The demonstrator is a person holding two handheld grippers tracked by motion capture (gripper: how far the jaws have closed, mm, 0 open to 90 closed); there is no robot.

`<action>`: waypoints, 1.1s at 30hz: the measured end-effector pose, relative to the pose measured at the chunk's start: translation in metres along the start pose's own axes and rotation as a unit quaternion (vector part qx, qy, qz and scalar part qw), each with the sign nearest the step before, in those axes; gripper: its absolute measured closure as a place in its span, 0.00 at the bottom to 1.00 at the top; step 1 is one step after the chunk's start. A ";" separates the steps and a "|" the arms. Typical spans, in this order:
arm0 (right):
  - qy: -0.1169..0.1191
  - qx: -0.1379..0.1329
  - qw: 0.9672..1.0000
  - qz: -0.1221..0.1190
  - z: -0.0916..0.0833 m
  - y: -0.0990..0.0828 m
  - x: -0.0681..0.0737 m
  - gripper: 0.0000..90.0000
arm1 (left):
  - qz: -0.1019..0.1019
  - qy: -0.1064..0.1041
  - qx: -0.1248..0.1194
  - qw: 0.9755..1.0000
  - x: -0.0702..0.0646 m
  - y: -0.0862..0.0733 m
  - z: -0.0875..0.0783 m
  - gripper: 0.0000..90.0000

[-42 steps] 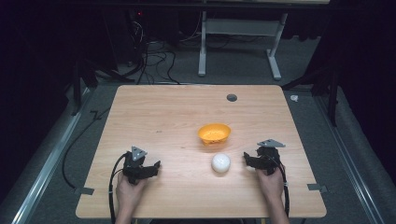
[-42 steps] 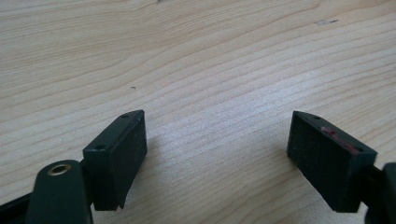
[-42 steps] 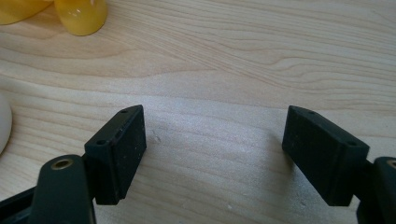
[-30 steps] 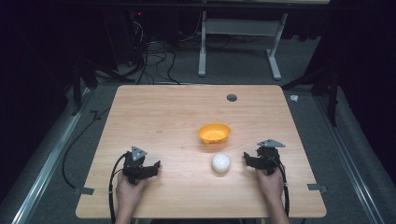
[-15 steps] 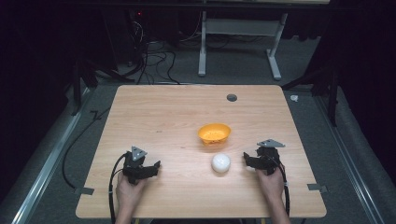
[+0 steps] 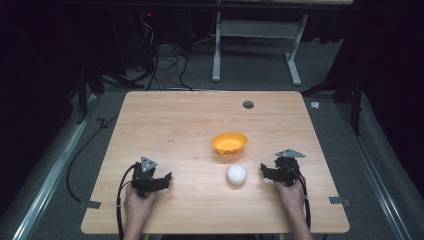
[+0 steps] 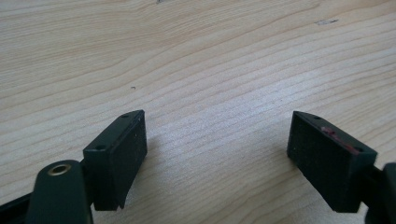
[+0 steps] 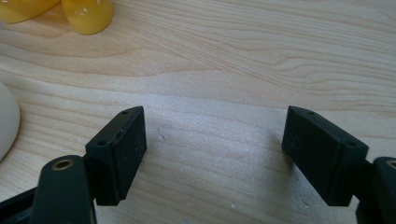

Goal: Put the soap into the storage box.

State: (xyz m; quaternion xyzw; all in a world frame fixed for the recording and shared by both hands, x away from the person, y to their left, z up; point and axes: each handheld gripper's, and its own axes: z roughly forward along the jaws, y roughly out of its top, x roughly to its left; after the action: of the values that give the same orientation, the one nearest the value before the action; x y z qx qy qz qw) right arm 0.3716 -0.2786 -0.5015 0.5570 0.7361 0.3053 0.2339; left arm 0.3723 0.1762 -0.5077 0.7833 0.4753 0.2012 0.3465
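Observation:
An orange bowl (image 6: 229,143) sits a little right of the wooden table's (image 6: 190,125) middle, and a white ball (image 6: 236,175) lies just in front of it. My right gripper (image 6: 263,171) rests on the table to the right of the ball, open, its jaws pointing left toward it. In the right gripper view the ball (image 8: 7,121) shows at the left edge and the bowl (image 8: 70,13) at the top left, with bare wood between the jaws (image 8: 212,149). My left gripper (image 6: 167,178) rests near the front left, open over bare wood (image 7: 215,154).
A small dark round hole (image 6: 248,104) marks the table's far right part. Beyond the table stand a white desk frame (image 6: 255,45) and loose cables (image 6: 165,60) on the floor. A cable (image 6: 120,200) trails from the left gripper over the front edge.

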 end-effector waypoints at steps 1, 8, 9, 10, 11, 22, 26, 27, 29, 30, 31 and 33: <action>0.002 0.001 1.000 0.002 -0.001 0.000 -0.001 0.26 | 0.000 0.000 0.000 1.000 0.000 0.000 0.000 0.23; 0.015 -0.017 1.000 0.016 -0.009 0.001 -0.003 0.26 | 0.000 0.001 0.000 1.000 0.000 0.000 0.000 0.23; 0.018 -0.019 1.000 0.015 -0.010 0.001 -0.003 0.26 | 0.000 0.001 0.000 1.000 0.000 0.000 0.000 0.23; 0.018 -0.019 1.000 0.015 -0.010 0.001 -0.003 0.26 | 0.000 0.001 0.000 1.000 0.000 0.000 0.000 0.23; 0.021 -0.021 0.999 0.014 -0.012 0.001 -0.001 0.26 | 0.000 0.001 0.000 1.000 0.000 0.000 0.000 0.23; 0.032 -0.029 0.999 -0.001 -0.021 0.004 0.009 0.26 | 0.000 0.001 0.000 1.000 0.000 0.000 0.000 0.23; 0.046 -0.036 0.998 -0.010 -0.026 0.006 0.016 0.26 | 0.000 0.001 0.000 1.000 0.000 0.000 0.000 0.23; 0.049 -0.039 0.998 -0.013 -0.026 0.007 0.017 0.26 | 0.000 0.001 -0.001 1.000 0.000 0.000 0.000 0.23; 0.057 -0.040 0.997 -0.015 -0.027 0.007 0.020 0.26 | 0.000 0.001 0.000 1.000 0.000 0.000 0.000 0.23; 0.060 -0.040 0.997 -0.016 -0.028 0.007 0.022 0.26 | 0.000 0.001 0.000 1.000 0.000 0.000 0.000 0.23; 0.062 -0.040 0.997 -0.017 -0.028 0.007 0.023 0.26 | 0.000 0.001 0.000 1.000 0.000 0.000 0.000 0.23; 0.066 -0.041 0.997 -0.021 -0.028 0.007 0.025 0.26 | -0.001 0.001 -0.001 1.000 0.000 0.000 0.000 0.23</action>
State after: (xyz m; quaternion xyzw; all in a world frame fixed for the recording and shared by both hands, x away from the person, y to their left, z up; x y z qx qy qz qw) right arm 0.3506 -0.2584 -0.4766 0.5097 0.7485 0.3664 0.2138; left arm 0.3723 0.1760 -0.5078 0.7826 0.4759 0.2022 0.3466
